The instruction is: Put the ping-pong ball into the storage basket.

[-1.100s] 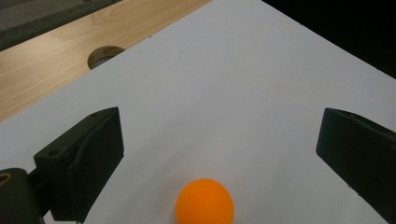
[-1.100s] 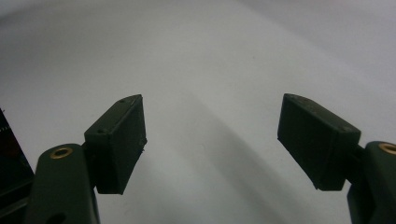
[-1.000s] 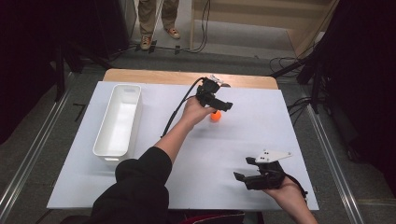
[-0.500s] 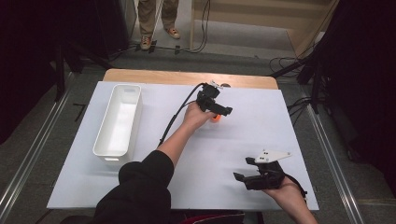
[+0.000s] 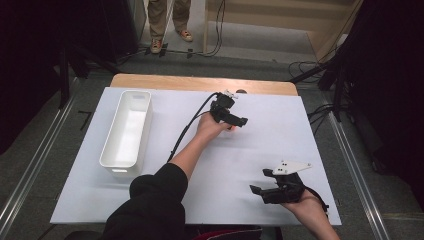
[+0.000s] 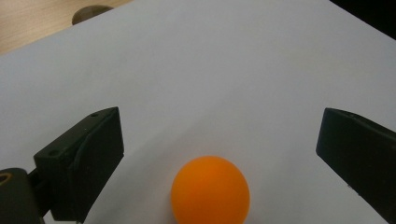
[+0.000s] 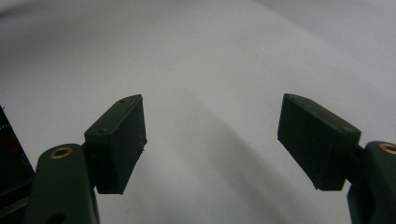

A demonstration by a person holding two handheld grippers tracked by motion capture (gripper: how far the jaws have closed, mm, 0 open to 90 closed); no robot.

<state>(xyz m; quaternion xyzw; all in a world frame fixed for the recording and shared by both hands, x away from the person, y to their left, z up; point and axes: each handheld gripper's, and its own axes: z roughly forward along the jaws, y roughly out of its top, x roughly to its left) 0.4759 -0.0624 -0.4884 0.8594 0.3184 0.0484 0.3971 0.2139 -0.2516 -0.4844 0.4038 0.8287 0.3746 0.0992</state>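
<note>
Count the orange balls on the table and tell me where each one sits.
1. The orange ball lies on the white table sheet between the open jaws of the left gripper, touching neither. Others could be hidden inside the white bin.

We see a long white tray (image 5: 126, 131) lying on the left of the counter (image 5: 260, 150), its length running near to far. Beyond the counter's wooden far edge, someone's legs (image 5: 170, 20) stand on the floor among loose cables (image 5: 310, 67).
</note>
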